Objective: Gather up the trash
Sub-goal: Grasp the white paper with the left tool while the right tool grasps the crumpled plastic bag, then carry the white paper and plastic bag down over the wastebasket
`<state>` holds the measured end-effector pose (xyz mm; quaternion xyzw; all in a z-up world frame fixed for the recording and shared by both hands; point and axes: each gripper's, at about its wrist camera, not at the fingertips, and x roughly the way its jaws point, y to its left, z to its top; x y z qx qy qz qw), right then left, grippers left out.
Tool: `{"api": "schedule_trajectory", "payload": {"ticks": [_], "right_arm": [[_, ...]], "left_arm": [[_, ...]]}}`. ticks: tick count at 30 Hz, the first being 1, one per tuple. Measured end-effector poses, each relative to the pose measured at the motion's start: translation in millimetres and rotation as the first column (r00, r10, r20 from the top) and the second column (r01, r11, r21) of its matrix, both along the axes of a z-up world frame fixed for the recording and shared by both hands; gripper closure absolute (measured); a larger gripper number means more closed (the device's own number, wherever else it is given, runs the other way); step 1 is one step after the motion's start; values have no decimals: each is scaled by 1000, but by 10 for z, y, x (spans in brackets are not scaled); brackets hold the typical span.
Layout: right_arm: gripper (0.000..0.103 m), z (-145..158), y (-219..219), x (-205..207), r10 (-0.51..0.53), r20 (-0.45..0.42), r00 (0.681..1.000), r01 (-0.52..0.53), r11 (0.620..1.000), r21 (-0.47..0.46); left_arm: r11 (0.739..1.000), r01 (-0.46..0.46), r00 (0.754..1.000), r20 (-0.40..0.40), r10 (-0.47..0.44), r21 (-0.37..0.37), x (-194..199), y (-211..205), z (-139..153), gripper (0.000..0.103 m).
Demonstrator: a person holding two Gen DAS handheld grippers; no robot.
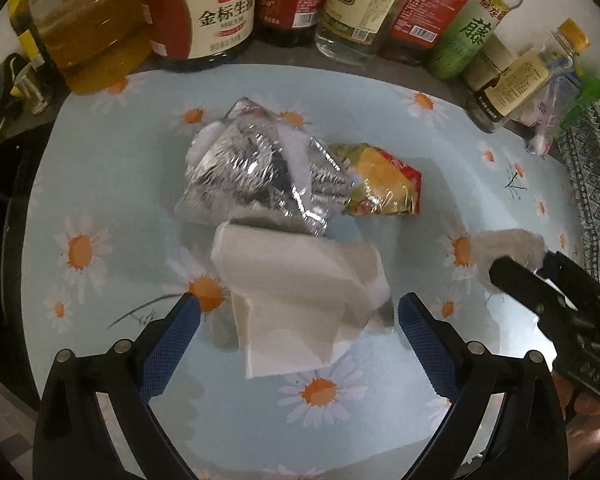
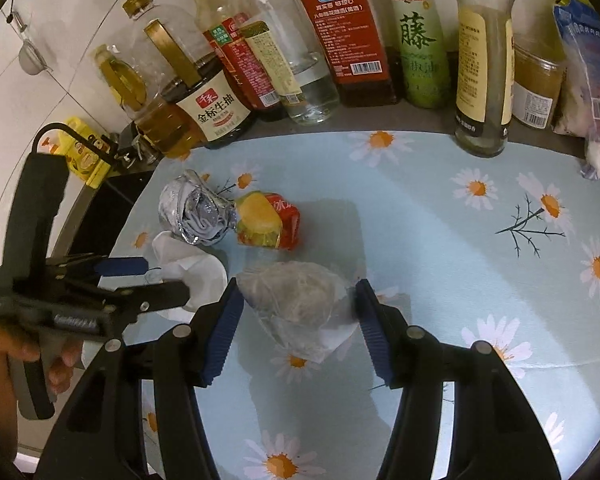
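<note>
Trash lies on a daisy-print cloth (image 1: 120, 184). A white folded paper napkin (image 1: 300, 300) sits between the open fingers of my left gripper (image 1: 298, 320). Behind it are a crumpled silver foil wrapper (image 1: 256, 168) and a yellow-red snack packet (image 1: 384, 180). My right gripper (image 2: 298, 308) is open around a crumpled greyish tissue wad (image 2: 300, 296) on the cloth (image 2: 460, 280); whether the pads touch it I cannot tell. The right wrist view also shows the foil (image 2: 198, 210), the packet (image 2: 268, 222), the napkin (image 2: 192, 272) and the left gripper (image 2: 156, 280). The right gripper shows in the left wrist view (image 1: 540, 272).
A row of sauce, vinegar and oil bottles (image 1: 204, 12) stands along the back edge (image 2: 364, 40). A tall glass bottle (image 2: 482, 80) and a plastic bag (image 2: 592, 80) stand at the back right. A dark stove surface (image 2: 104, 208) lies left of the cloth.
</note>
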<state>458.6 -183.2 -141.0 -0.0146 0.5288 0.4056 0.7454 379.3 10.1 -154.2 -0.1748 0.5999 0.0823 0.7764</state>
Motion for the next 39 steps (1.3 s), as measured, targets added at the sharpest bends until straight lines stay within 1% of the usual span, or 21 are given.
{"api": "schedule_trajectory", "payload": {"ticks": [5,9,12,17,20,26,29,34,39], "right_arm": [[46,13,-41,4,9,-4,1000,-9,1000,16],[46,4,-69,23,10,-12,1000,-10,1000,20],[46,-19,-83,31,16,-16,1000,-15,1000,12],[46,-40,-106,19,23,-23,999,-23,1000,4],[46,-43,-109,-12,25,-23,999,-25,1000,8],[46,-21,-97,-135,21,-22,1000,-21,1000,13],[46,6,-92,-240,19,-13,1000,-19,1000,7],[46,110,-83,-499,6,16,1000,-5,1000,-8],[46,245,-58,-833,-9,47,999,10,1000,-29]], "left_arm": [[999,41,999,-10,-40,24,117,-53,-67,7],[998,34,999,-19,-33,61,168,-61,-127,8],[999,29,1000,-1,-29,44,170,-34,-129,21],[998,33,999,10,-33,57,163,-46,-116,21],[998,27,999,24,-28,51,126,-60,-76,21],[997,50,998,41,-52,56,-24,-99,18,21],[996,61,996,55,-65,71,-127,-131,64,21],[995,75,992,96,-81,70,-385,-122,177,21],[995,92,985,141,-98,46,-700,-109,278,21]]}}
